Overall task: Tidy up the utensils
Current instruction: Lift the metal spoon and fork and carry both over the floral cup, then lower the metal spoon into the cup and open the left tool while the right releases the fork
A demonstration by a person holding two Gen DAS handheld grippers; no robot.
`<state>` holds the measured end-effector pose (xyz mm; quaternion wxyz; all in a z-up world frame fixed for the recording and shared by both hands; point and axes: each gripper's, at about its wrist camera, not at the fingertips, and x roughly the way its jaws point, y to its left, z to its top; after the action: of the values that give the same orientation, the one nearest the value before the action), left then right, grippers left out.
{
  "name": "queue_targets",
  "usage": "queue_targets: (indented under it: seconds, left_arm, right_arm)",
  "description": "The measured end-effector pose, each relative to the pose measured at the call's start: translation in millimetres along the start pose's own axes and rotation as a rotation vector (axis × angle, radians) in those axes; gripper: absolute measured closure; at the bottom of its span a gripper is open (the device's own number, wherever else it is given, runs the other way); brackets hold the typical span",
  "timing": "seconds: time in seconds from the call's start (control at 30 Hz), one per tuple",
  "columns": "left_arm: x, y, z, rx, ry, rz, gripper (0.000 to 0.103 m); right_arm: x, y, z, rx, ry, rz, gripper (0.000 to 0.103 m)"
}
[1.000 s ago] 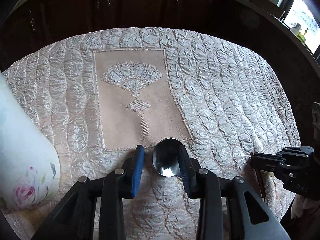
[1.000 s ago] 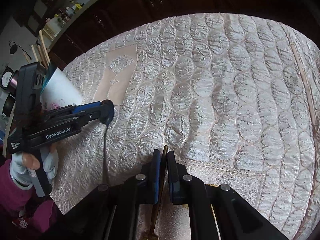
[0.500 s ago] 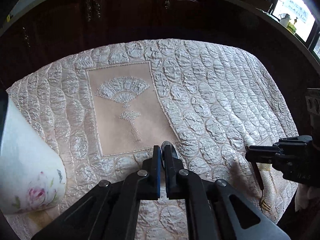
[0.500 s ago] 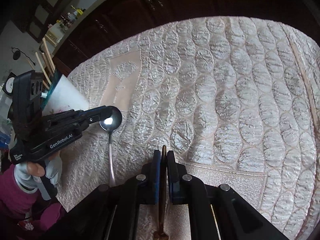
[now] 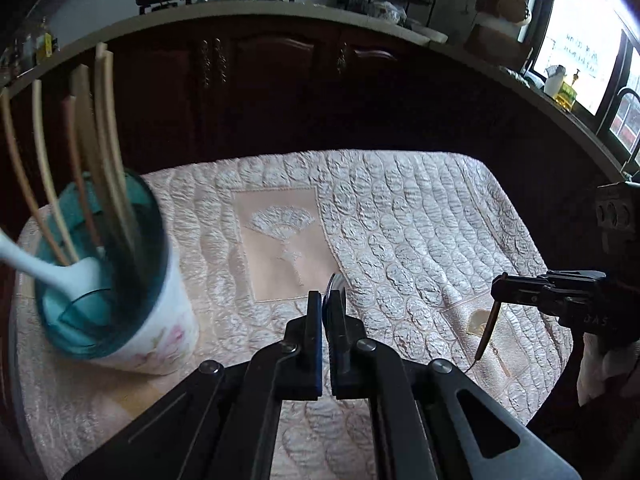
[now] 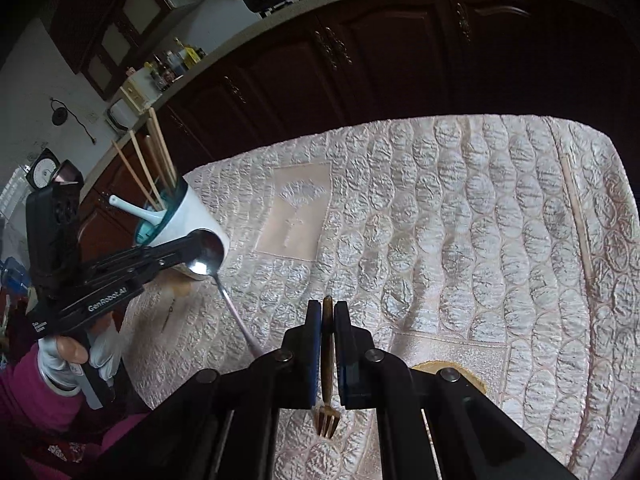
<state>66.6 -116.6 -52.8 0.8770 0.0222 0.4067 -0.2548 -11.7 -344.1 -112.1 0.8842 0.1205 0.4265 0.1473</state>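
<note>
My left gripper (image 5: 327,300) is shut on a silver spoon (image 5: 331,285), gripped at its bowl. In the right wrist view the left gripper (image 6: 192,246) hangs above the cloth and the spoon (image 6: 206,254) trails its handle downward. My right gripper (image 6: 328,308) is shut on a brass fork (image 6: 327,360), tines pointing back toward the camera. From the left wrist view the right gripper (image 5: 500,284) holds the fork (image 5: 489,322) aslant over the table's right side. A white floral cup (image 5: 160,320) with a teal inside stands at left, holding chopsticks (image 5: 100,152) and a white spoon (image 5: 48,270).
A pale quilted cloth (image 5: 400,220) with a fan-embroidered panel (image 5: 280,240) covers the table. Dark wooden cabinets (image 5: 280,92) stand beyond its far edge. A small yellowish patch (image 6: 452,370) lies on the cloth near my right gripper. A gloved hand with a magenta sleeve (image 6: 24,396) holds the left gripper.
The left jaws closed on the spoon's bowl and lifted it off the cloth. Both grippers rose with their utensils, and the cup's rim and chopsticks came into view.
</note>
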Motion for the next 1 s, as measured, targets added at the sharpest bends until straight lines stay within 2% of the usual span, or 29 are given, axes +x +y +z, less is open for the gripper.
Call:
queue_targets:
  seconds: [0.37,0.5,0.6,0.8,1.0]
  left_arm:
    - [-100.7,44.3,-0.1,-0.023,-0.123,0.057,0.101]
    - [-136.2,62.0,7.6,-0.020,-0.191,0.113,0.101]
    - [-158.4,81.4,15.1,-0.032,-0.241,0.184,0.101]
    - [-172.0,107.3,21.4,-0.060,-0.292,0.300,0.101]
    - [-169.8,116.8,27.2,-0.040,-0.339,0.406,0.101]
  right_arm:
    - [-17.6,52.3,21.5,-0.081,-0.073,0.040,0.095]
    - [-24.2,77.1,38.7,-0.125,-0.101,0.062,0.095]
    - [-26.8,96.3,53.1,-0.159,-0.123,0.081,0.095]
    - [-31.0,132.4,80.5,-0.221,-0.164,0.118,0.095]
    - [-29.9,164.5,110.3,-0.274,-0.192,0.144,0.095]
